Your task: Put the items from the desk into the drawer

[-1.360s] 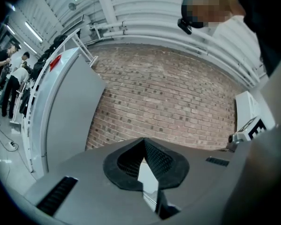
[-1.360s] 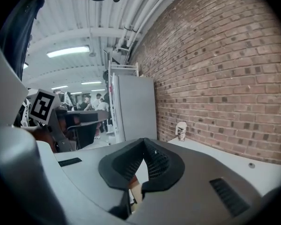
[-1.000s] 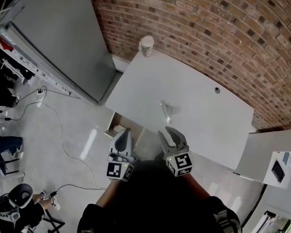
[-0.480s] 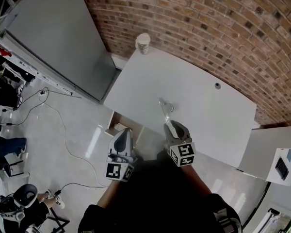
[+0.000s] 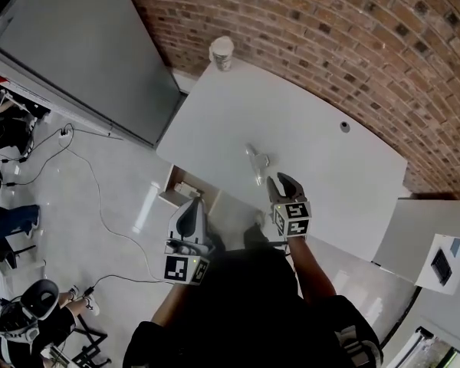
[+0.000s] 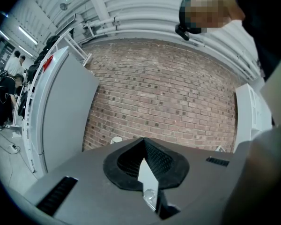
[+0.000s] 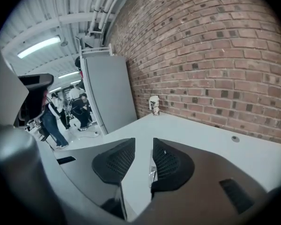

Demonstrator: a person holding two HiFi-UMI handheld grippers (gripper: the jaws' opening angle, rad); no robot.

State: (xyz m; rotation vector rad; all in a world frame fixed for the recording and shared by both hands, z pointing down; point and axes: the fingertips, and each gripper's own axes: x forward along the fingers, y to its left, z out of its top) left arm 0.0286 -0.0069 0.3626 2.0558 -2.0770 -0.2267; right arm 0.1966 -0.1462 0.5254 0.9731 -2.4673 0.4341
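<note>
Clear and glinting, the small item [image 5: 257, 162] is the thing we are after. It lies near the middle of the desk [image 5: 330, 182], toward its front edge. Our right gripper [image 5: 282, 182] sits over the desk on the near side of that item. Its jaws are released with only a narrow gap, which we judge suits so thin a piece. A glint shows at one jaw's inner face, but we cannot tell that anything is pinched.

Our left gripper [image 5: 190, 215] hangs off the desk's front-left edge, above the open drawer [image 5: 182, 192]. It is clenched on nothing, likely parked there because this pick needs one claw. A paper cup [image 5: 221, 52] stands at the desk's far left corner, well apart from both.
</note>
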